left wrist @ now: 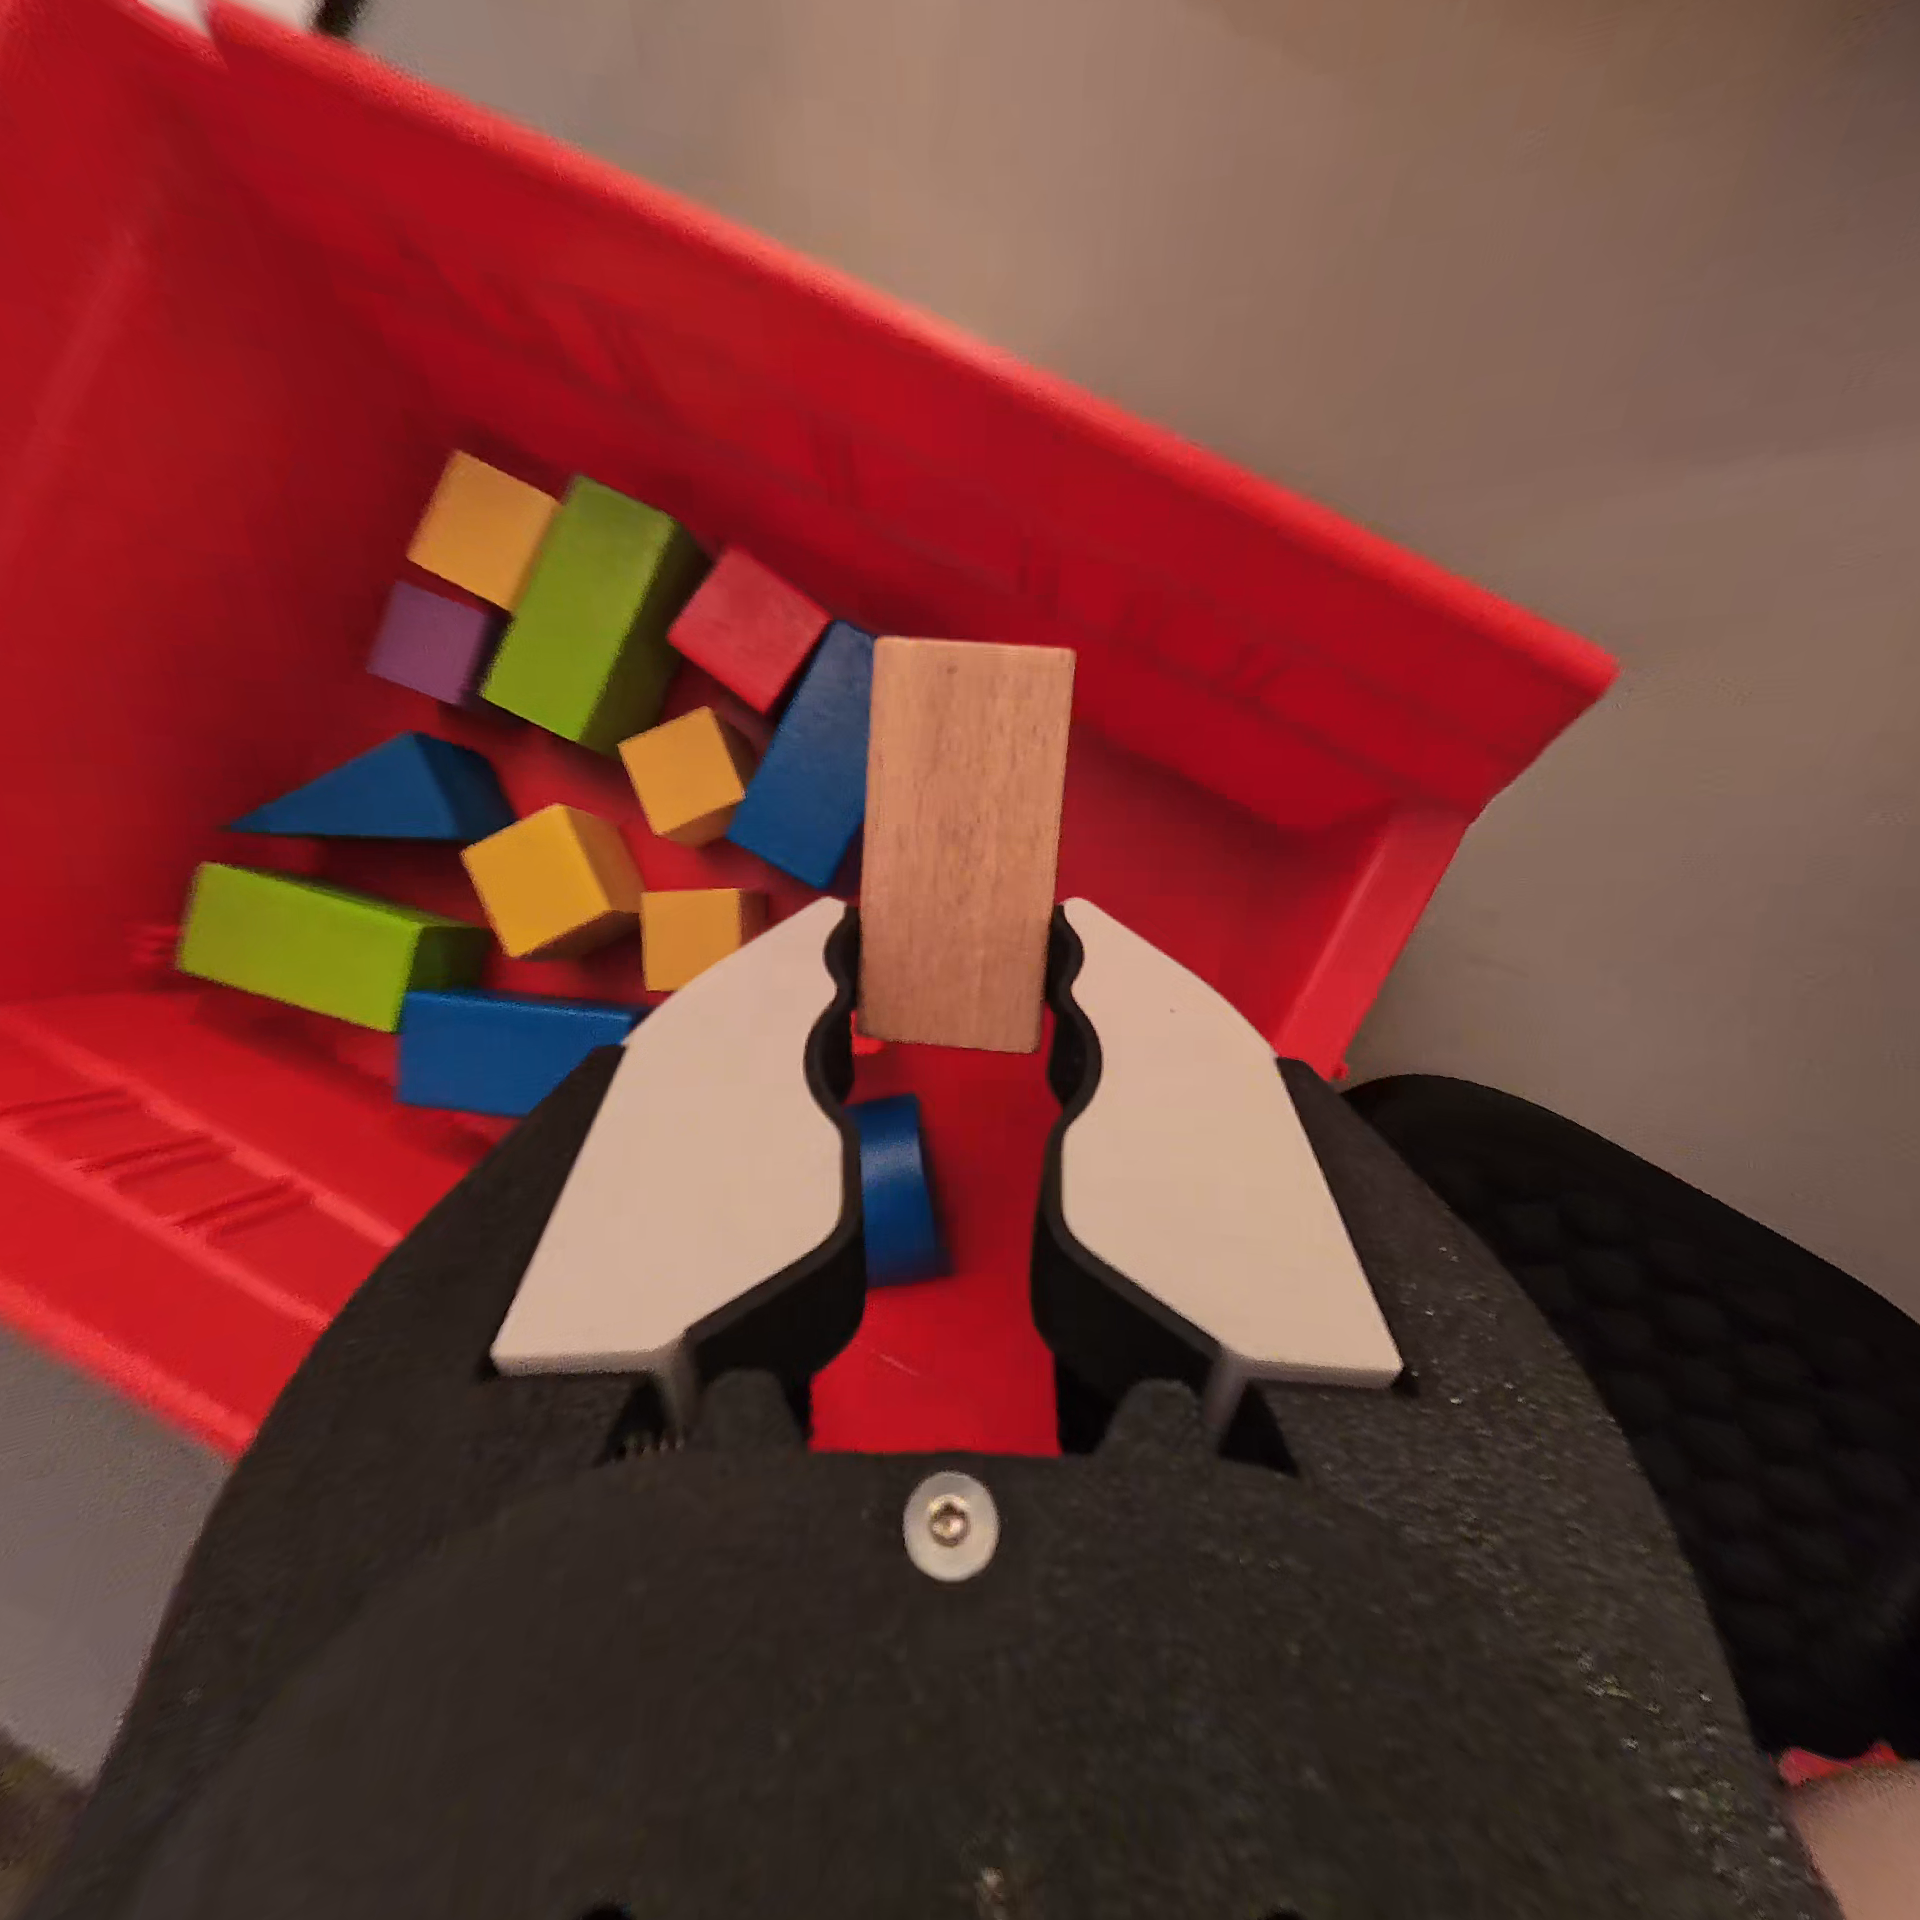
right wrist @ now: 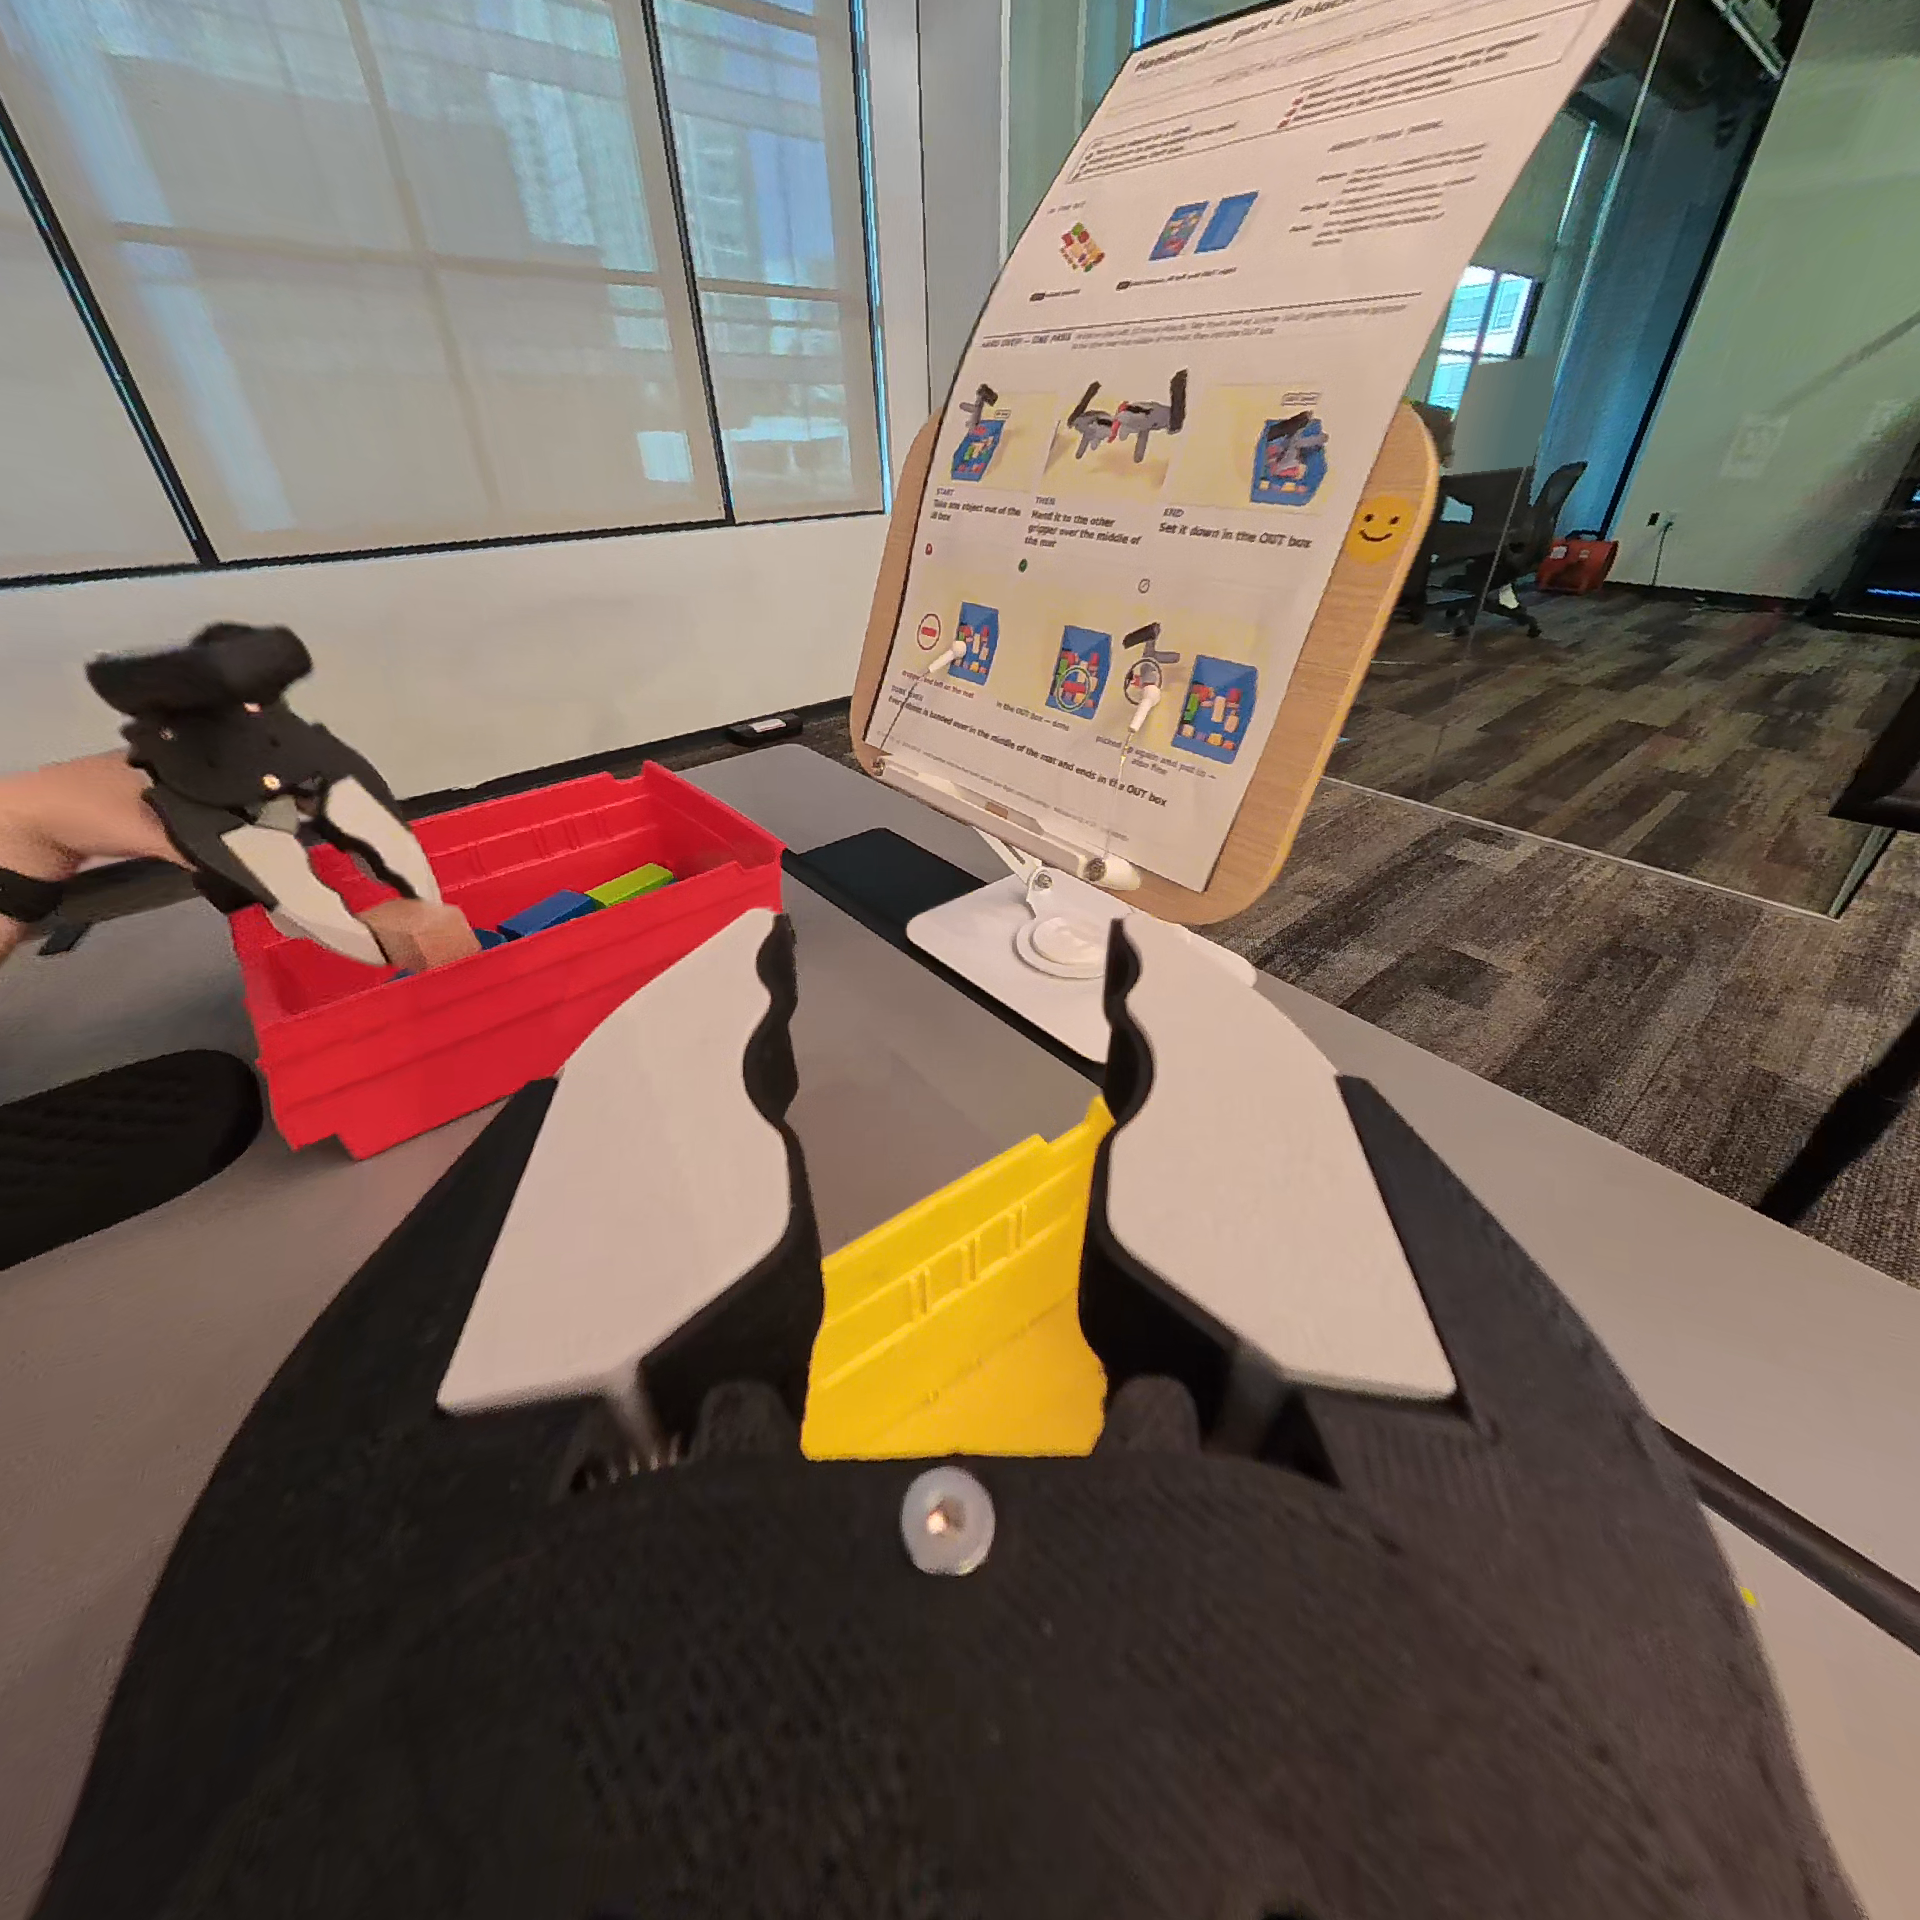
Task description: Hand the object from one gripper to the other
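Note:
My left gripper [left wrist: 951, 935] is shut on a plain wooden block [left wrist: 961, 831] and holds it upright above the red bin [left wrist: 1143, 644]. The bin holds several coloured blocks, among them green [left wrist: 592, 613], blue [left wrist: 810, 758] and yellow [left wrist: 551, 878] ones. In the right wrist view the left gripper [right wrist: 400, 940] shows far left over the red bin [right wrist: 499, 1029], with the wooden block [right wrist: 416, 935] between its fingers. My right gripper [right wrist: 945, 945] is open and empty, above the grey table, with a yellow bin [right wrist: 956, 1309] just beneath it.
A black mat [right wrist: 104, 1143] lies on the table left of the red bin; it also shows in the left wrist view [left wrist: 1662, 1403]. An instruction sheet on a wooden stand [right wrist: 1174, 499] rises at the table's far edge. A person's hand [right wrist: 62, 821] holds the left gripper.

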The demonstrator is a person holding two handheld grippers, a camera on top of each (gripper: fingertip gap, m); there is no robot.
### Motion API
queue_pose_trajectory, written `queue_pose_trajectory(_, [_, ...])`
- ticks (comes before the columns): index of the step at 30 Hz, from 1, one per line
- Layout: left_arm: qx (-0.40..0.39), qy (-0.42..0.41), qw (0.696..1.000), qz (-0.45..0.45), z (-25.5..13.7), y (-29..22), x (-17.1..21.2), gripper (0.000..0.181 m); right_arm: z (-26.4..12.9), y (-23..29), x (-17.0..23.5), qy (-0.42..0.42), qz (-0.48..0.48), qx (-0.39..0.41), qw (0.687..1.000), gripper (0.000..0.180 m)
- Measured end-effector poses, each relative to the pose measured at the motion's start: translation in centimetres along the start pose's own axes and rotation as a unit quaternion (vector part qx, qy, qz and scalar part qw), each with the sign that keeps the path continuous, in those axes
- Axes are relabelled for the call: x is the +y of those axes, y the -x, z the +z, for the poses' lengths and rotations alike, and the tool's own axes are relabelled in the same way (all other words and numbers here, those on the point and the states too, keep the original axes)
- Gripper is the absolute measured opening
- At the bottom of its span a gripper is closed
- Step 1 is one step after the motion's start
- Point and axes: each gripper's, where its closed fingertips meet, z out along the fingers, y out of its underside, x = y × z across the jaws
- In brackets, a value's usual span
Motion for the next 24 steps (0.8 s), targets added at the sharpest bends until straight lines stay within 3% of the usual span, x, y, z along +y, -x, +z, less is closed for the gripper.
queue_pose_trajectory(6, [-0.023,-0.081,0.992,0.088,-3.8,-2.3,-7.1,0.033,2.6,4.8,-0.1,0.012,-0.052,-0.078,0.996,0.058])
queue_pose_trajectory(12, [-0.034,-0.148,0.977,0.149,-5.1,-4.1,-14.5,0.033,6.1,11.6,0.5,0.025,-0.113,-0.166,0.979,0.058])
queue_pose_trajectory(17, [0.008,-0.245,0.956,0.16,-6.7,-6.1,-18.6,0.033,8.4,14.8,2.4,0.049,-0.106,-0.217,0.969,0.058])
queue_pose_trajectory(24, [0.082,-0.448,0.881,0.131,-13.5,-9.5,-24.2,0.033,8.8,20.1,-2.5,-0.123,0.044,-0.314,0.94,0.058])
